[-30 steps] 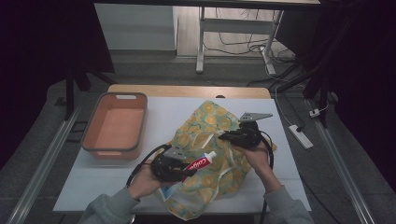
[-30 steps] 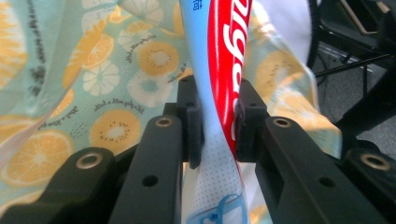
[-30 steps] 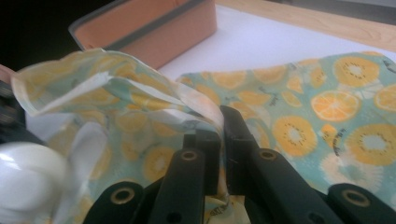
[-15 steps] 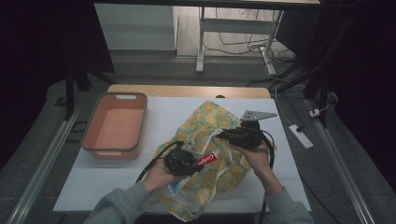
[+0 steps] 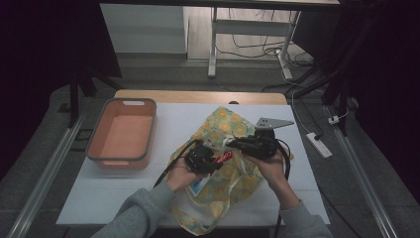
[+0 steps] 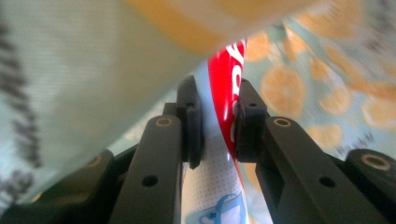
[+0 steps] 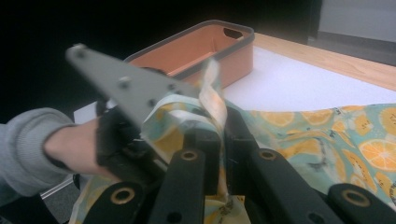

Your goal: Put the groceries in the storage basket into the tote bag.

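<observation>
A fabric bag [image 5: 233, 124] printed with orange slices lies on the white table. My left gripper [image 5: 202, 159] is shut on a red and white toothpaste tube [image 5: 224, 157], whose far end points into the bag's mouth. In the left gripper view the tube [image 6: 224, 88] stands pinched between the pads [image 6: 218, 121], with the bag cloth [image 6: 93, 70] draped close over it. My right gripper [image 5: 255, 145] is shut on a strip of the bag's rim [image 7: 212, 93] and holds it up off the table. The right gripper view shows the left hand [image 7: 74, 144] in a grey sleeve just beyond.
An orange basket [image 5: 124, 134] with a grey rim stands at the table's left, also seen past the bag in the right gripper view [image 7: 205, 46]. A wooden edge [image 5: 198, 96] runs along the table's far side. Cables and a power strip [image 5: 319, 145] lie on the floor to the right.
My left gripper has carried the toothpaste tube to the right and a little down, up to the bag's mouth. The right gripper has lifted the bag's rim slightly.
</observation>
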`<action>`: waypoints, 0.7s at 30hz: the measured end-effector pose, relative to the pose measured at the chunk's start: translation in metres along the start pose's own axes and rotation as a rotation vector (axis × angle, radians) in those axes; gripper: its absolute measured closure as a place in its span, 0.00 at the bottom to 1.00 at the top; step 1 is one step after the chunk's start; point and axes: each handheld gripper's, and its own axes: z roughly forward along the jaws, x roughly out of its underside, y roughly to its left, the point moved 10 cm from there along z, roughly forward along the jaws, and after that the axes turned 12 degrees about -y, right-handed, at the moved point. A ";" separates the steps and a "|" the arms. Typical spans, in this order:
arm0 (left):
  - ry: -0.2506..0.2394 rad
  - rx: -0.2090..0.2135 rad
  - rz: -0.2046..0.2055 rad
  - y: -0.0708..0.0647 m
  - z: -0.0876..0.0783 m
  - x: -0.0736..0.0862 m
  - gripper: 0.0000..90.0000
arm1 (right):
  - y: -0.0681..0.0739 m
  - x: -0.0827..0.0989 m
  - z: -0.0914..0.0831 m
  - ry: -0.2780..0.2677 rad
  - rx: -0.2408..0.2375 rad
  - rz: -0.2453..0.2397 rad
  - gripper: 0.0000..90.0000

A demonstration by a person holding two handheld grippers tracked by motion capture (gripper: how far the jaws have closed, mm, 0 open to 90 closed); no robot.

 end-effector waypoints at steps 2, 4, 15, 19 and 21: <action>-0.021 -0.006 -0.028 0.005 0.004 -0.003 0.84 | 0.001 0.000 0.000 0.002 -0.001 -0.003 0.96; -0.030 -0.022 -0.045 0.010 0.010 -0.006 0.84 | 0.002 0.000 0.001 0.002 -0.002 -0.002 0.96; 0.013 -0.041 -0.062 0.020 0.039 0.003 0.82 | -0.011 0.007 0.000 0.014 0.028 0.017 0.96; -0.023 -0.024 -0.061 0.014 0.026 -0.005 0.62 | -0.018 0.009 -0.001 0.014 0.040 0.032 0.96; -0.034 -0.001 -0.052 0.007 0.017 -0.007 0.57 | -0.020 0.009 -0.002 0.013 0.044 0.038 0.96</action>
